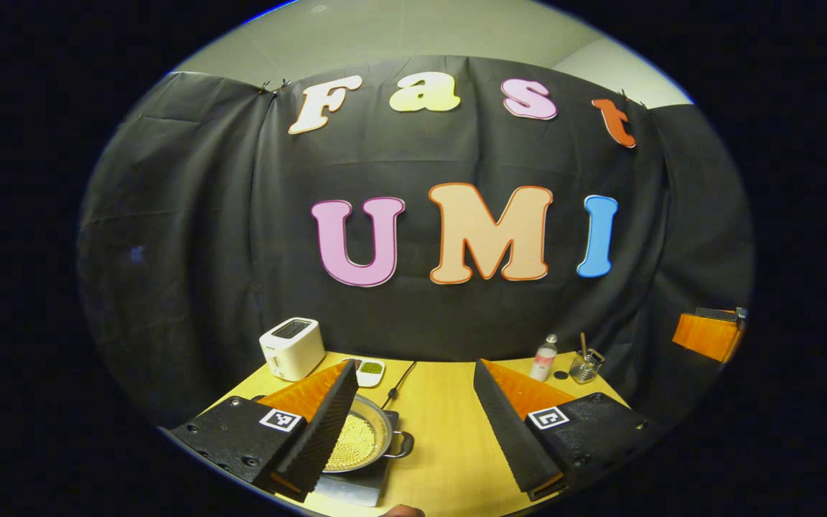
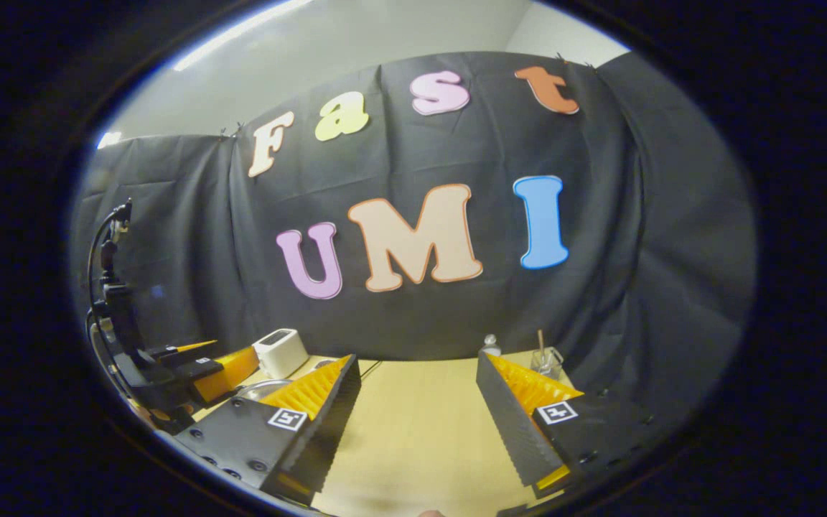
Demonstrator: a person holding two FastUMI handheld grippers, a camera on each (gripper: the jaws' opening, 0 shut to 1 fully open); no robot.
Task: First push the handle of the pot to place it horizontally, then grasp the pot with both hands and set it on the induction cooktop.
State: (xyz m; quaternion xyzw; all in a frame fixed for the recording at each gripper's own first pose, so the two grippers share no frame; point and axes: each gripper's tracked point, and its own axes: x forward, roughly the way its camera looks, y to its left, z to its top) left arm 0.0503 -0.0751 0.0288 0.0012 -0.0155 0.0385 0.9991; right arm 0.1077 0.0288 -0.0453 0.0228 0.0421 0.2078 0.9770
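In the left gripper view, a metal pot [image 1: 367,434] with a perforated pale insert rests on the dark induction cooktop [image 1: 356,485]. Its small loop handle [image 1: 403,445] points right. My left gripper [image 1: 413,368] hangs above the table, open and holding nothing. Its left finger covers the pot's left side. The right gripper's body [image 1: 708,334] shows at the far right edge. In the right gripper view, my right gripper [image 2: 417,357] is open over bare wood with nothing between its fingers. The left gripper [image 2: 191,373] shows far left there, with a sliver of the pot's rim [image 2: 259,388] beside it.
On the wooden table [image 1: 442,431], a white toaster [image 1: 291,348] stands at the back left. Next to it lie a small white device [image 1: 369,372] and a black cord [image 1: 399,382]. A small bottle [image 1: 544,357] and a glass with a stick [image 1: 584,365] stand at the back right.
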